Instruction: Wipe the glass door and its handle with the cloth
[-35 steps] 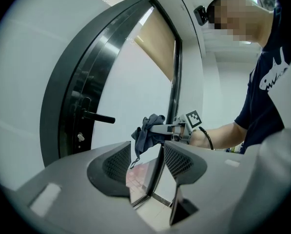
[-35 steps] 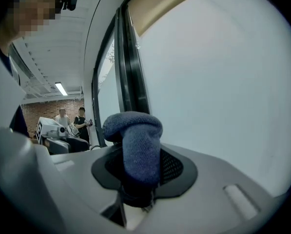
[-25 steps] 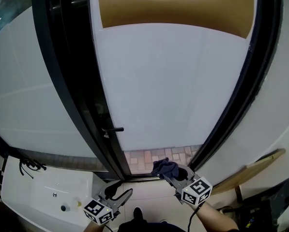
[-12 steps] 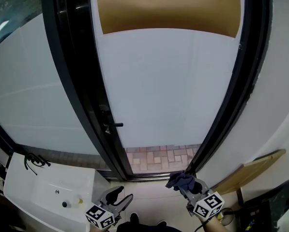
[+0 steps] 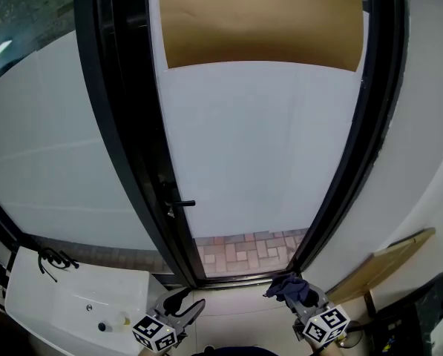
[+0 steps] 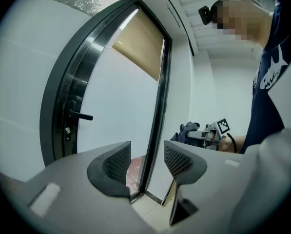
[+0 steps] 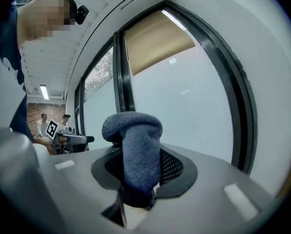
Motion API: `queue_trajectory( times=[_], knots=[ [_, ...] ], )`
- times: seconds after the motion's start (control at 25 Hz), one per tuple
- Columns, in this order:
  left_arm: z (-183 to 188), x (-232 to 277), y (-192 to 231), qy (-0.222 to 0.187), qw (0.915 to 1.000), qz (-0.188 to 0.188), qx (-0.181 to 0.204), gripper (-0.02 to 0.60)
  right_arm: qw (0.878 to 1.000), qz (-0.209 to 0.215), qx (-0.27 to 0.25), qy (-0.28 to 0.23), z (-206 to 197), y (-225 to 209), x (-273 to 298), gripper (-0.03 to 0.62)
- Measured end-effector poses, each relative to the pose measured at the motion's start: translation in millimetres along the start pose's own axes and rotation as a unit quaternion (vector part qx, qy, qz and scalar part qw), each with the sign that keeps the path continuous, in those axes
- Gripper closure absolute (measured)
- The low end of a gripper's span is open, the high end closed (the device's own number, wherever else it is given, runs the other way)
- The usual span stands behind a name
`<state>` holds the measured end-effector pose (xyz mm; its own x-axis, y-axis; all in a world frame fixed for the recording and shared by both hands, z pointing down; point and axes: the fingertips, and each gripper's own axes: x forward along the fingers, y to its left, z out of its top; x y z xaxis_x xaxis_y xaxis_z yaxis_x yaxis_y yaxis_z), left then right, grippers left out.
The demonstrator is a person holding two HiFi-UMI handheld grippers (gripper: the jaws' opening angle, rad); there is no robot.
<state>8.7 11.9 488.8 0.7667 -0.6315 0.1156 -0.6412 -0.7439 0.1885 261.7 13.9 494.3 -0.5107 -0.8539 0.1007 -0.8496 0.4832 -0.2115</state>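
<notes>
A tall frosted glass door (image 5: 258, 147) in a black frame fills the head view, with a tan blind across its top. Its black lever handle (image 5: 178, 202) sticks out on the left edge, also visible as the handle (image 6: 79, 115) in the left gripper view. My right gripper (image 5: 294, 297) is low at the right, shut on a dark blue cloth (image 5: 286, 287) bunched between its jaws; the cloth (image 7: 133, 143) stands up thick in the right gripper view. My left gripper (image 5: 182, 305) hangs low at the left, open and empty, well below the handle.
A white basin (image 5: 73, 295) with a black cable on it sits at the lower left. A wooden board (image 5: 381, 262) leans by the right wall. Brick paving (image 5: 243, 247) shows through the door's bottom strip. People stand far off in the right gripper view.
My right gripper with the cloth has dropped lower and moved right, away from the door's bottom. The view has tilted, so the door sits lower in the frame. The left gripper barely moved.
</notes>
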Motion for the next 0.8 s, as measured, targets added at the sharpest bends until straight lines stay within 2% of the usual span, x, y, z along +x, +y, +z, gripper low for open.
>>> queue_trajectory(
  times=[0.28, 0.8],
  knots=[
    [3.3, -6.2, 9.5, 0.0, 0.9999, -0.016, 0.0, 0.373, 1.0, -0.001, -0.004, -0.011, 10.2, 18.7, 9.9, 0.468],
    [12.3, -15.2, 24.3, 0.005, 0.9999, -0.013, 0.007, 0.373, 1.0, 0.017, -0.003, -0.015, 12.2, 40.7, 35.7, 0.468]
  ],
)
